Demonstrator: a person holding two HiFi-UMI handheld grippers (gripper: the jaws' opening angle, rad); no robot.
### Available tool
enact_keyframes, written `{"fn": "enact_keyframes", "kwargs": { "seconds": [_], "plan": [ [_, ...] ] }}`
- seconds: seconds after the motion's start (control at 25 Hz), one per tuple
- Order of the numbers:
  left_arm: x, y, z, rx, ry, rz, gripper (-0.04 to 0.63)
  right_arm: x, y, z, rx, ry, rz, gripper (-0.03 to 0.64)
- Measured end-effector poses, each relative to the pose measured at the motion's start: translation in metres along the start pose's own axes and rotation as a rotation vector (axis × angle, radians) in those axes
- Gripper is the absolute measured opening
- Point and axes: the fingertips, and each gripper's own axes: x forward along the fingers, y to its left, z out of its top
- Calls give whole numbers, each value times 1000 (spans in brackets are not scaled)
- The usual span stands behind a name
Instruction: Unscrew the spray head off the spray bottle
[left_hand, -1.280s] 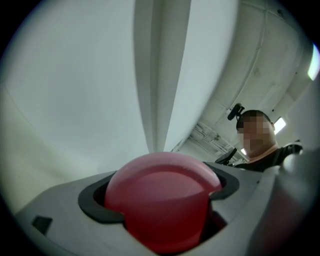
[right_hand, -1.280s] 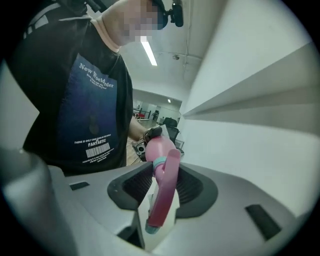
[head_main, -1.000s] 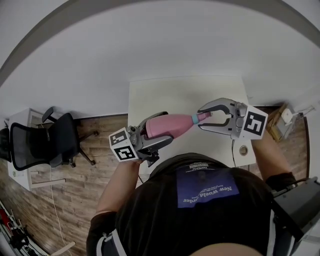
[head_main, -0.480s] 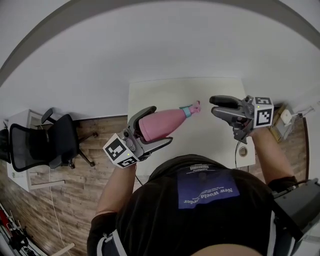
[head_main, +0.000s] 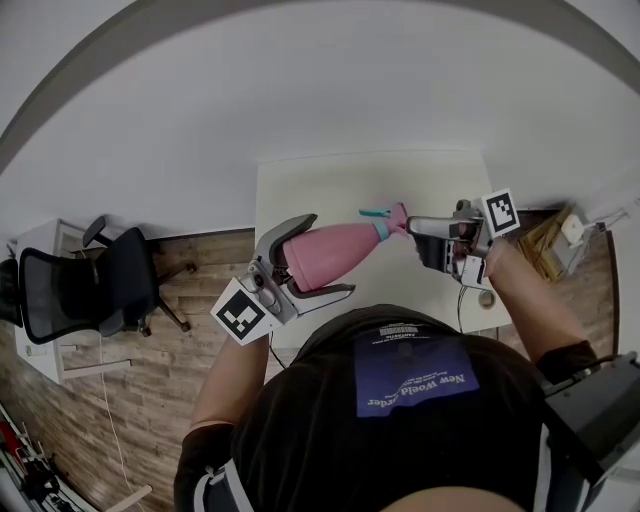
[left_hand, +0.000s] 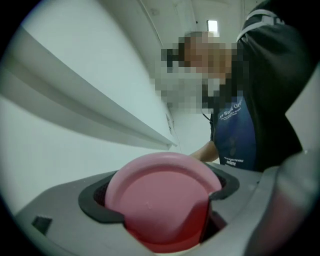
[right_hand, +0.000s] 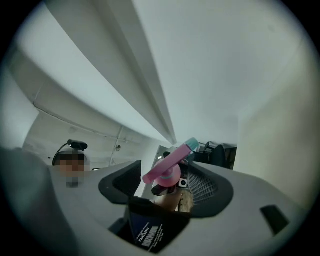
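A pink spray bottle (head_main: 330, 252) lies level in the air over the white table's near edge. My left gripper (head_main: 315, 258) is shut on its body, and the bottle's round base (left_hand: 160, 200) fills the left gripper view. The pink spray head (head_main: 388, 222) with its teal collar points right. My right gripper (head_main: 415, 237) is rolled on its side at the head. Its jaws have just been opening, and the spray head (right_hand: 170, 167) sits between them with the pads (right_hand: 122, 185) clear of it.
The white table (head_main: 330, 180) stretches away from me. A roll of tape (head_main: 487, 300) lies at its right near corner. A black office chair (head_main: 90, 285) stands on the wood floor to the left. A white wall lies behind.
The right gripper let go of the spray head, drew back, rolled over and came back to the head with its jaws wider. The left gripper rolled with the bottle in it.
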Motion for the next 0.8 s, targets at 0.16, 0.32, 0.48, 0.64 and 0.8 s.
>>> {"fn": "enact_keyframes", "kwargs": {
  "seconds": [0.16,0.32,0.48,0.64,0.8],
  "plan": [
    [2,-7,0,45,22,-23,494,15,0,-7,38,62,15,262],
    [6,-15,-1,108,52,-46,494,19,-4,-12,47,104,1,261],
    [8,-17,0,164,76,-75,494,27,-1,-16,45,148,1,227],
    [9,-17,-2,171,91,-84,494,28,-3,-18,17,163,-28,129],
    [8,-14,-4,65,76,-51,494,27,-3,-17,-45,172,-46,124]
  ]
}}
